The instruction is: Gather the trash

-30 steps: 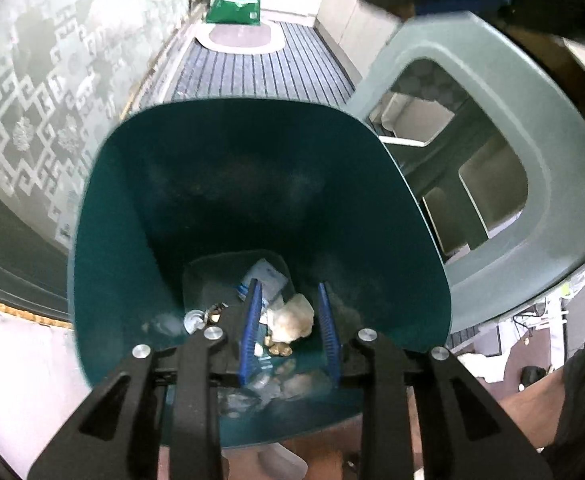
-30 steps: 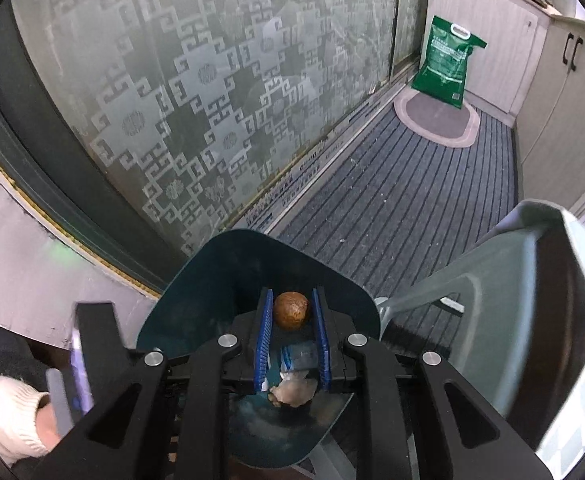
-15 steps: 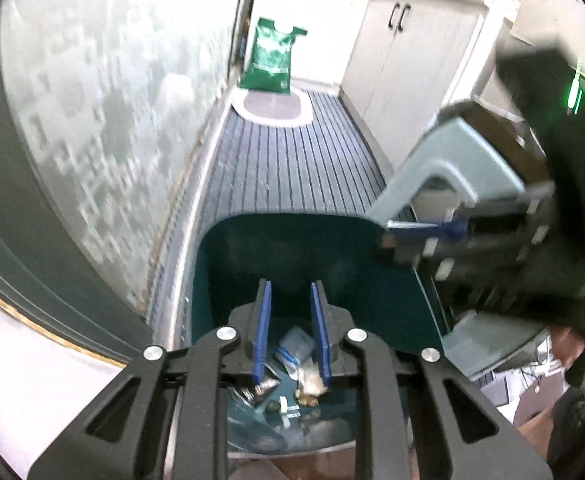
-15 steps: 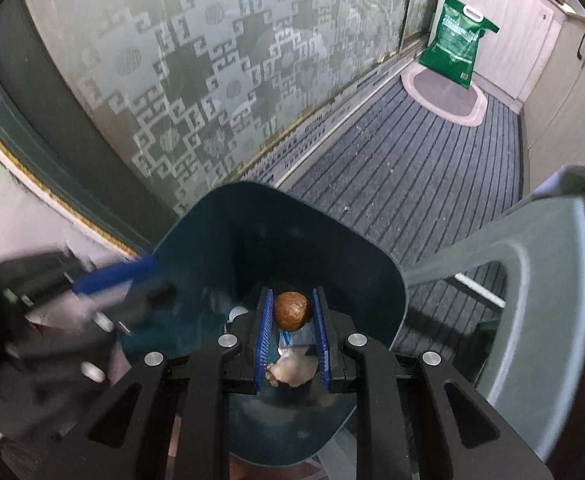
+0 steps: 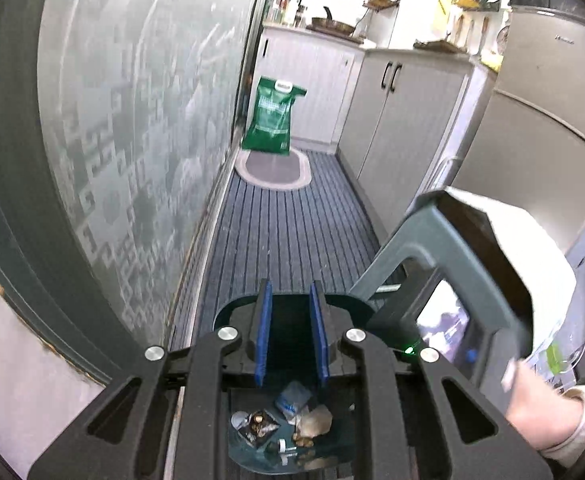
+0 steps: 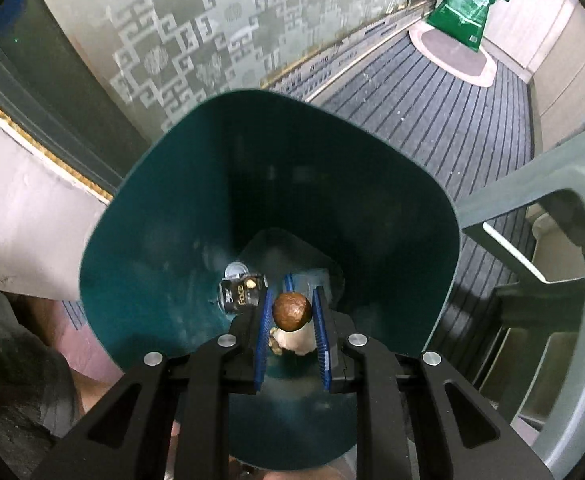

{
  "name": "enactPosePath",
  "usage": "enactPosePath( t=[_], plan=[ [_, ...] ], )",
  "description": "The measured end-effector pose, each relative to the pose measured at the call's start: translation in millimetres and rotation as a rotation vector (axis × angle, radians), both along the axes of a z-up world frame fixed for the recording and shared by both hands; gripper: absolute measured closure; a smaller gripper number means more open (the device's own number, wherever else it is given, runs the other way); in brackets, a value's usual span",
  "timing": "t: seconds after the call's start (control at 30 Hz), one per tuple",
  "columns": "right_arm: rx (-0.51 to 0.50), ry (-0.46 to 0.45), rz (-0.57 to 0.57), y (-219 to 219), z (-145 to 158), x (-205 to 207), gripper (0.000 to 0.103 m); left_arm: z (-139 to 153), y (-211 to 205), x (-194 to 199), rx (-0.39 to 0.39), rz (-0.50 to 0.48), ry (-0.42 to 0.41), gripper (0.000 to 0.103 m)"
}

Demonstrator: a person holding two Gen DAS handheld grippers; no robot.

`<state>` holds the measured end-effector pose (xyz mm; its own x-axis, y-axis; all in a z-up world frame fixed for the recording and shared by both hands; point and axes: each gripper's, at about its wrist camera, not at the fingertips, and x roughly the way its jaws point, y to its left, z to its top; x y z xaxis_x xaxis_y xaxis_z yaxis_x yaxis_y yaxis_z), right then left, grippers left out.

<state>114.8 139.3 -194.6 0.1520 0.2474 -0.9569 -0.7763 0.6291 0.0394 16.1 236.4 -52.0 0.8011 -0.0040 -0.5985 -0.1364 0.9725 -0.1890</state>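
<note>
Right wrist: hand-held gripper opening around nut over bin.

The left tool points forward and downward. Its 2 blue pads stand parallel at their narrowest, with nothing between them. Right of this tool and slightly ahead of it, the right hand, in a pale glove or sleeve cuff, holds the grey body of the other tool; that body tilts down steeply.

The right tool points almost straight down. Its jaws are opening, yet a round brown nut sits between the 2 blue pads near their tips, touching both. A dark sleeve shows below and left of this tool, at the frame's edge.
</note>
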Motion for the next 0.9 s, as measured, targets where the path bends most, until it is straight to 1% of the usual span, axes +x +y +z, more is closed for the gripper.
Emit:
enactPosePath(
  t=[0.07,0.1,0.27,0.33,0.37,0.47,0.5,0.57,0.6,0.63,0.67,0.7,0.73,0.8,0.83,0.87,0.9],
  plan=[
    [-0.007,0.0,-0.001,-1.8,-3.3,-1.0,0.071,8.4,-1.9,-1.7,0.005,0.005,-0.023,0.082],
    [-0.011,0.001,0.004,-2.8,-4.8,-2.8,0.07,13.2,-1.5,-2.6,0.007,0.007,-0.033,0.082],
    [0.004,-0.009,0.025,-5.6,1.2,-9.0,0.069,27.5,0.2,-3.0,0.009,0.022,-0.057,0.079],
    [0.022,-0.02,0.029,-8.2,9.3,-11.5,0.069,34.0,-1.3,-2.5,0.014,0.024,-0.067,0.076],
    [0.032,-0.024,0.031,-10.1,13.2,-12.4,0.069,36.3,-2.7,-2.4,0.02,0.025,-0.072,0.072],
    [0.081,-0.046,0.032,-14.2,34.4,-15.9,0.069,52.3,-9.2,-3.5,0.039,0.022,-0.099,0.067],
    [0.093,-0.054,0.033,-15.7,40.5,-16.5,0.069,56.3,-10.3,-4.3,0.041,0.021,-0.106,0.063],
    [0.125,-0.08,0.034,-20.0,57.7,-18.4,0.068,67.2,-14.3,-7.3,0.048,0.021,-0.127,0.059],
    [0.138,-0.092,0.033,-21.8,65.1,-19.0,0.067,71.1,-16.4,-9.1,0.053,0.02,-0.133,0.054],
    [0.152,-0.108,0.032,-24.3,73.1,-19.7,0.064,75.6,-18.8,-10.9,0.062,0.02,-0.142,0.051],
    [0.165,-0.126,0.03,-26.9,81.8,-21.4,0.062,80.0,-21.5,-12.5,0.071,0.022,-0.151,0.049],
    [0.18,-0.152,0.029,-30.5,92.9,-23.2,0.06,83.7,-24.0,-13.3,0.077,0.024,-0.158,0.045],
    [0.195,-0.172,0.029,-34.2,102.8,-24.7,0.058,86.6,-26.9,-14.2,0.08,0.027,-0.164,0.038],
    [0.236,-0.212,0.024,-44.0,125.3,-27.1,0.055,86.6,-29.8,-15.7,0.078,0.038,-0.168,0.032],
    [0.26,-0.237,0.017,-50.9,137.7,-28.6,0.05,84.9,-32.4,-16.7,0.076,0.043,-0.165,0.029],
    [0.277,-0.251,0.011,-55.7,146.1,-29.2,0.043,82.7,-35.3,-17.7,0.073,0.041,-0.161,0.026],
    [0.302,-0.269,0.0,-64.1,157.7,-31.3,0.039,80.3,-38.2,-18.9,0.074,0.04,-0.157,0.02]
  ],
)
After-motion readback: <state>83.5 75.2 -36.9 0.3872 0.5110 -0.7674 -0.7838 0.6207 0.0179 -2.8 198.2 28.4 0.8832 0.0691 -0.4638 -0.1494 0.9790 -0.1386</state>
